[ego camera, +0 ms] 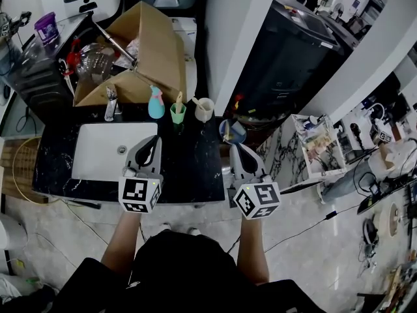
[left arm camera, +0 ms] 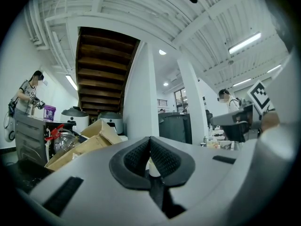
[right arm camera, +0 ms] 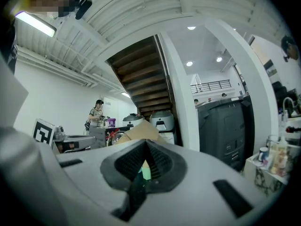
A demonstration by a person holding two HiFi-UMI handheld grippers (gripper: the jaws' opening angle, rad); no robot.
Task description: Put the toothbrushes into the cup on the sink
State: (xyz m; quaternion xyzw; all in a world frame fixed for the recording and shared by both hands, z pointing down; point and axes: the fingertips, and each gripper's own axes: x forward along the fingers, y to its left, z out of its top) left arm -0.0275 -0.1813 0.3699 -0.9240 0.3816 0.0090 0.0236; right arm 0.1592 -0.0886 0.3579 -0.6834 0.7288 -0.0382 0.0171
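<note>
On the dark marble counter [ego camera: 189,168] behind the sink stand a green cup [ego camera: 177,114] and a cream cup [ego camera: 204,110]. A toothbrush [ego camera: 179,99] sticks up out of the green cup, and another toothbrush [ego camera: 195,100] leans out of the cream one. My left gripper [ego camera: 151,143] hovers over the counter at the basin's right edge, shut and empty. My right gripper [ego camera: 236,150] is off the counter's right end, also shut with nothing in it. In the left gripper view the jaws [left arm camera: 150,141] meet; in the right gripper view they [right arm camera: 144,144] touch too.
A white sink basin [ego camera: 91,165] with a faucet [ego camera: 111,103] takes up the counter's left. A blue spray bottle [ego camera: 156,103] stands beside the green cup. An open cardboard box [ego camera: 153,51] sits behind; a blue bowl [ego camera: 232,131] lies off the counter's right end.
</note>
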